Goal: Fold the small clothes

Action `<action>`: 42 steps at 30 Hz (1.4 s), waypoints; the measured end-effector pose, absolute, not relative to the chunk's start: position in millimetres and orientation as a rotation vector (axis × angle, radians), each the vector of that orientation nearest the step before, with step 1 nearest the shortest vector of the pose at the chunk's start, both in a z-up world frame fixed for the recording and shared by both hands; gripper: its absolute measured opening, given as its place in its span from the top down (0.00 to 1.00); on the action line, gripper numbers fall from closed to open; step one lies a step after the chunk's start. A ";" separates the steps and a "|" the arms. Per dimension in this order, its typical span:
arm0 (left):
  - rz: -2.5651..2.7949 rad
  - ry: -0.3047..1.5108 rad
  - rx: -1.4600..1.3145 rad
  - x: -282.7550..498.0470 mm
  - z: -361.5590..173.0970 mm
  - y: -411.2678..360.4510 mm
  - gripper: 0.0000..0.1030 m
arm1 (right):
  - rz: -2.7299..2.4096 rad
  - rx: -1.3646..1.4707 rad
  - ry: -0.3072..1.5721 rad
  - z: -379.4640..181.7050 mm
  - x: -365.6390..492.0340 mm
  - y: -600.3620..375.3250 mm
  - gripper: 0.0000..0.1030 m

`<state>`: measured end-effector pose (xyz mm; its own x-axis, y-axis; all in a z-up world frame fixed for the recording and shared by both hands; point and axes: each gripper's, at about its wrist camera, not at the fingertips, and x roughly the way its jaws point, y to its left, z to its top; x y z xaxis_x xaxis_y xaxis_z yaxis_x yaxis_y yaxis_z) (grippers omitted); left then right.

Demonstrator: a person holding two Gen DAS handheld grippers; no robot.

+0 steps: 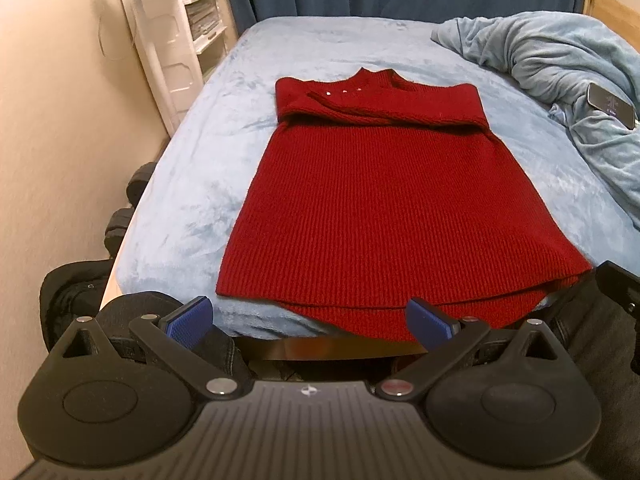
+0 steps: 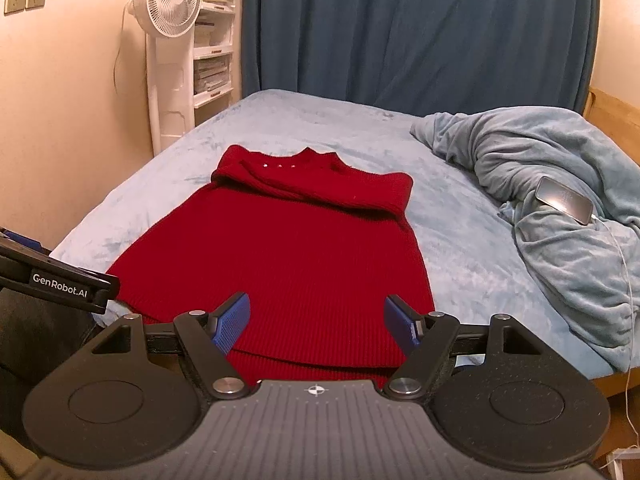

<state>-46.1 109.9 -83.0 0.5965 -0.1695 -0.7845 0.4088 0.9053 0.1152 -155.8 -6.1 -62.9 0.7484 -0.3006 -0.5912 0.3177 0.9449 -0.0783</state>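
Observation:
A red knit sweater (image 1: 372, 200) lies flat on the light blue bed (image 1: 192, 184), collar at the far end, both sleeves folded across the chest, hem hanging slightly over the near bed edge. It also shows in the right wrist view (image 2: 288, 256). My left gripper (image 1: 308, 322) is open and empty, just short of the hem at the bed's near edge. My right gripper (image 2: 318, 322) is open and empty, over the hem's near right part. The left gripper's body (image 2: 56, 280) shows at the left of the right wrist view.
A crumpled blue blanket (image 1: 560, 76) lies at the right of the bed with a phone (image 1: 610, 105) on it, cable attached. A white standing fan (image 2: 170, 40) and white shelves (image 2: 214, 36) stand at the left wall. A dark blue curtain (image 2: 420, 28) hangs behind.

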 end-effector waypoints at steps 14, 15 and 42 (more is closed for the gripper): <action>-0.360 0.948 0.286 -33.1 -102.1 110.5 0.00 | -0.332 0.035 0.716 -74.6 -143.2 -5.7 0.27; -0.361 0.953 0.285 -32.1 -103.3 110.3 0.00 | -0.330 0.035 0.722 -75.5 -141.8 -5.9 0.27; -0.346 1.044 0.294 13.8 -135.8 106.6 0.00 | -0.313 0.081 0.831 -101.9 -107.7 -23.3 0.27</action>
<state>13.8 106.6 -135.8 0.4574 -0.1385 -0.8784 0.4141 0.9074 0.0725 -107.7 -23.3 -101.9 0.6312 -0.2417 -0.7370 0.3049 0.9510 -0.0508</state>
